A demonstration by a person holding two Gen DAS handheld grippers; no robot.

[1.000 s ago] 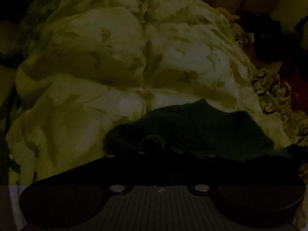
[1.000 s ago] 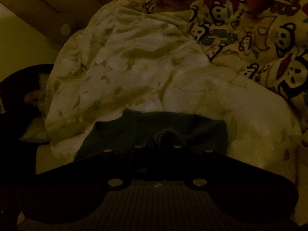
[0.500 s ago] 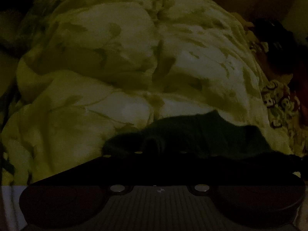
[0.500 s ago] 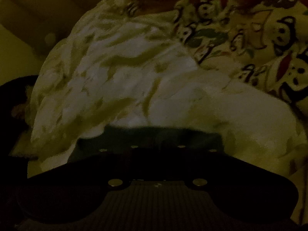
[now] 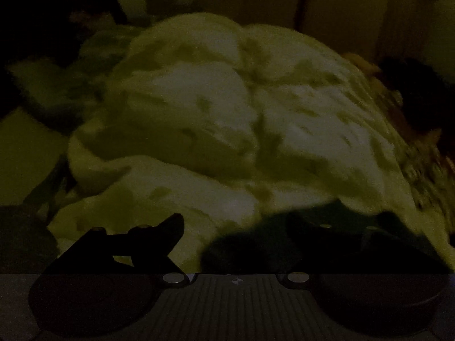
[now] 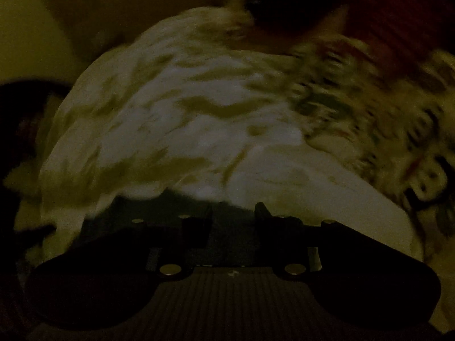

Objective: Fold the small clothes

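A very dim room with a yellowish cast; both views are grainy and partly blurred. A large crumpled pale blanket [image 5: 227, 119] with faint darker blotches fills most of each view, heaped like a mound. Behind it in the left wrist view are plain tan panels [image 5: 341, 14], possibly a wall or furniture; what they are cannot be told.

In the left wrist view, a small dark garment [image 5: 284, 241] lies on the near slope of the blanket, at the bottom centre and right. The left tool [image 5: 247, 236] has just been opening and its jaws now stand wide apart. Its left finger [image 5: 159, 236] shows clearly against the pale blanket, clear of the garment. The other finger is lost in darkness over the garment, and whether it touches the cloth cannot be told.

In the right wrist view, the same dark garment [image 6: 170, 210] lies at the lower edge of the blanket, just ahead of the tool. The right tool [image 6: 233, 221] has also just been opening; its jaws are partly apart with a visible gap. Dark cloth shows between the fingers, but the pads do not appear to press on it. To the right of the blanket is a blurred patterned cloth [image 6: 384, 119], cream with dark and reddish marks. Above it sits something dark red [image 6: 398, 14], too blurred to identify.
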